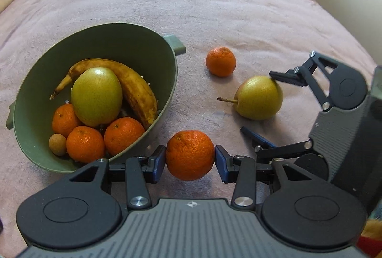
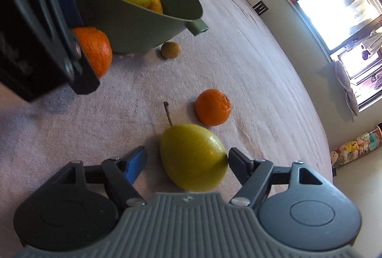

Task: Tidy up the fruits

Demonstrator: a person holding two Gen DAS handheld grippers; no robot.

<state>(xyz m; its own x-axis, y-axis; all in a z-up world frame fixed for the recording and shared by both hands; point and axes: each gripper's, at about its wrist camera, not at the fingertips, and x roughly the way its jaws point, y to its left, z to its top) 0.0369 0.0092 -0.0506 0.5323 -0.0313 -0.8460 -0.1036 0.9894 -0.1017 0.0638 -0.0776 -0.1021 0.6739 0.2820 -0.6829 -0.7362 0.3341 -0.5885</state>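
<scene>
Left wrist view: the right gripper (image 1: 259, 105) is cut by the frame's right edge, its upper finger tip motion-blurred against the pear (image 1: 259, 97), and the banana (image 1: 133, 86) in the green bowl (image 1: 172, 81) is partly hidden behind the bowl's own pear (image 1: 96, 97). Right wrist view: the left gripper (image 2: 78, 26) is out of focus and cut off at the left and top edges, covering about half of its mandarin (image 2: 98, 52). Cannot tell what the small brown round fruit (image 2: 170, 50) beside the bowl is; too small.
</scene>
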